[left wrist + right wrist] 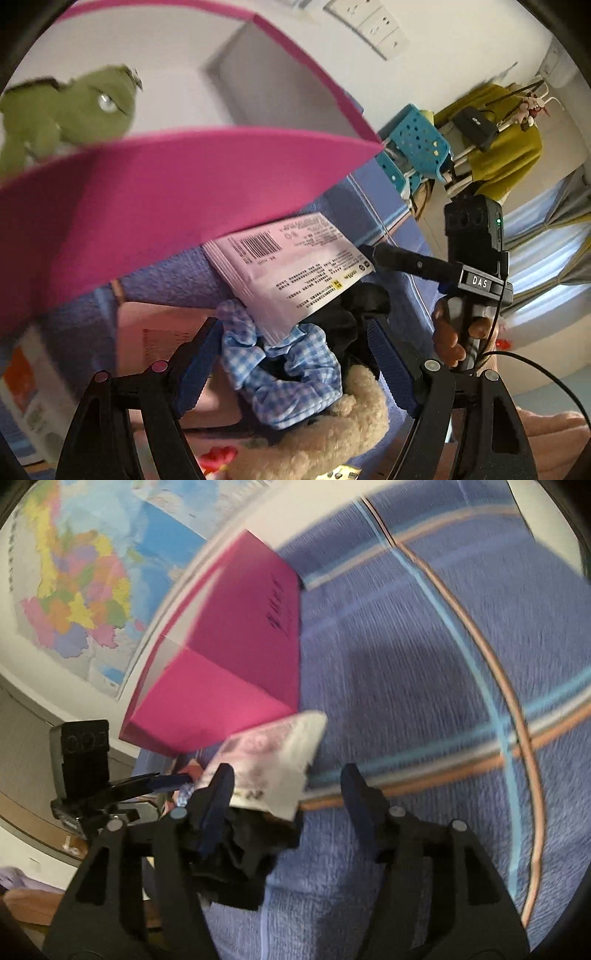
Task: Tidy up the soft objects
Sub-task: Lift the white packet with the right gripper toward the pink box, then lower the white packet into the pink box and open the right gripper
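A pile of soft things lies on the purple-blue blanket [424,672] just in front of the pink box [155,192]: a blue-and-white checked scrunchie [291,373], a cream fleecy scrunchie [332,435] touching it below, and a crumpled black cloth [347,317] behind them. A pale pink flat packet [295,266] with a barcode and small print leans across the top of the heap, its upper corner tucked under the box's edge. A green plush toy [74,110] shows over the box's near wall, cut off at the frame's left.

The left gripper [295,363] stands wide apart around the checked scrunchie, its pads apparently not pressing it. The right gripper [288,808] is spread open too; the black cloth [240,853] and the packet [273,760] sit against its left finger, gripped by nothing.

The right wrist view is smeared by motion, so the print on the box [236,657] is unreadable and the scrunchies are hidden behind the cloth there
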`<action>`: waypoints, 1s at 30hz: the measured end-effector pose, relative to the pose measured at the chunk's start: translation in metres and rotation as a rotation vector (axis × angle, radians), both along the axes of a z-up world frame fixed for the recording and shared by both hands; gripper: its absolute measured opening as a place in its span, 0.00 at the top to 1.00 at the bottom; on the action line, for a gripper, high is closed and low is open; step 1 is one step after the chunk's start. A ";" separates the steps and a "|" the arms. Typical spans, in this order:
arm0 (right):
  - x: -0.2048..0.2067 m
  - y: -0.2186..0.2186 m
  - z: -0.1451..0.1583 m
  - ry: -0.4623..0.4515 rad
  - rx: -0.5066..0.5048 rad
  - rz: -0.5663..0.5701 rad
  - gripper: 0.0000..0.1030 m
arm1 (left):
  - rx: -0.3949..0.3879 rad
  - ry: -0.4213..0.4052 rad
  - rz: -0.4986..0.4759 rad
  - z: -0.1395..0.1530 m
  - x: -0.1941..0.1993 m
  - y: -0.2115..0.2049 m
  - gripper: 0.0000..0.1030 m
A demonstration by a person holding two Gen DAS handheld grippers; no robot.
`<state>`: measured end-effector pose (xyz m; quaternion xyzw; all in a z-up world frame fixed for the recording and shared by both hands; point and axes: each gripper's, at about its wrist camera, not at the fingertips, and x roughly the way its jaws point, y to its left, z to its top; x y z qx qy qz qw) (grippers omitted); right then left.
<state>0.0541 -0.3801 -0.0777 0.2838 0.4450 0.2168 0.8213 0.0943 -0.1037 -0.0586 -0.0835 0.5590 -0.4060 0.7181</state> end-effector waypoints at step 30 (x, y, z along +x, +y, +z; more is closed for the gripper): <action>-0.037 0.055 0.053 -0.286 0.012 0.148 0.92 | -0.020 -0.175 0.080 0.056 -0.036 0.007 0.21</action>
